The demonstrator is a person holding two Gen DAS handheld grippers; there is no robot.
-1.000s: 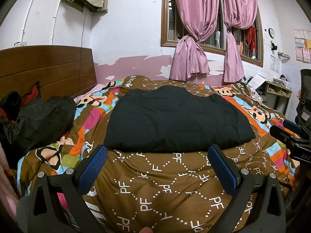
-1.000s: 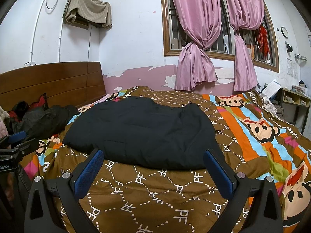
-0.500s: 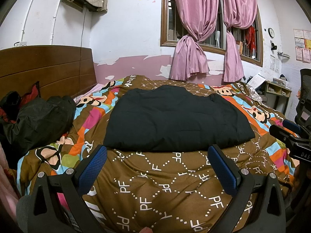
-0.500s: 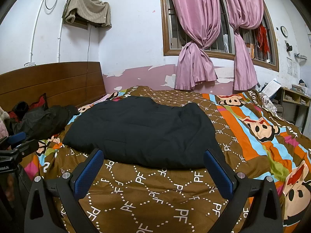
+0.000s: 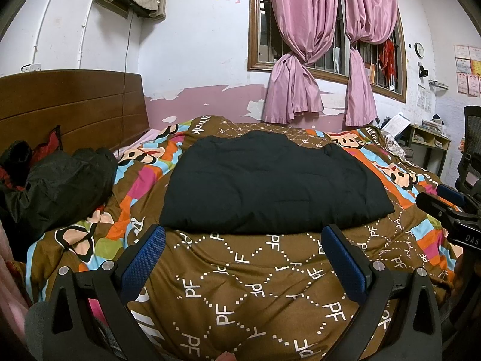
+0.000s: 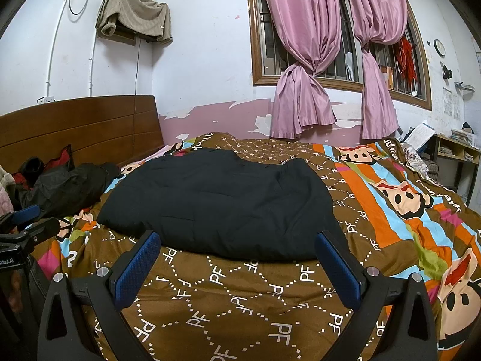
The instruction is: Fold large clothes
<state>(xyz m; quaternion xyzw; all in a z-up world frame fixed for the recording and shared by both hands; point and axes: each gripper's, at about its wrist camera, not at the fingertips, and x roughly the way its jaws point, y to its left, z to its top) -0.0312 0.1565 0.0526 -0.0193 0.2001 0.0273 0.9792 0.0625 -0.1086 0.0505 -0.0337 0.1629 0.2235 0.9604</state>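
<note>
**Both grippers wait in front of the black padded garment**

The black padded garment (image 5: 270, 180) lies flat in the middle of the bed, on the patterned quilt (image 5: 255, 285), already in a compact shape with its near edge toward the cameras. The left gripper (image 5: 243, 249) and the right gripper (image 6: 237, 255) hover low above the quilt, just before that near edge, and touch nothing. The jaws of both stand wide apart and hold nothing.

In my judgement, this is a pause between folds, or the end of one. The next move asks each gripper to reach one near corner, close on the thick fabric and carry it over.

Compared with one second ago, almost nothing differs: the garment and both grippers keep the same place.

A second dark garment (image 5: 60, 186) lies bunched by the wooden headboard (image 5: 75, 102).
</note>
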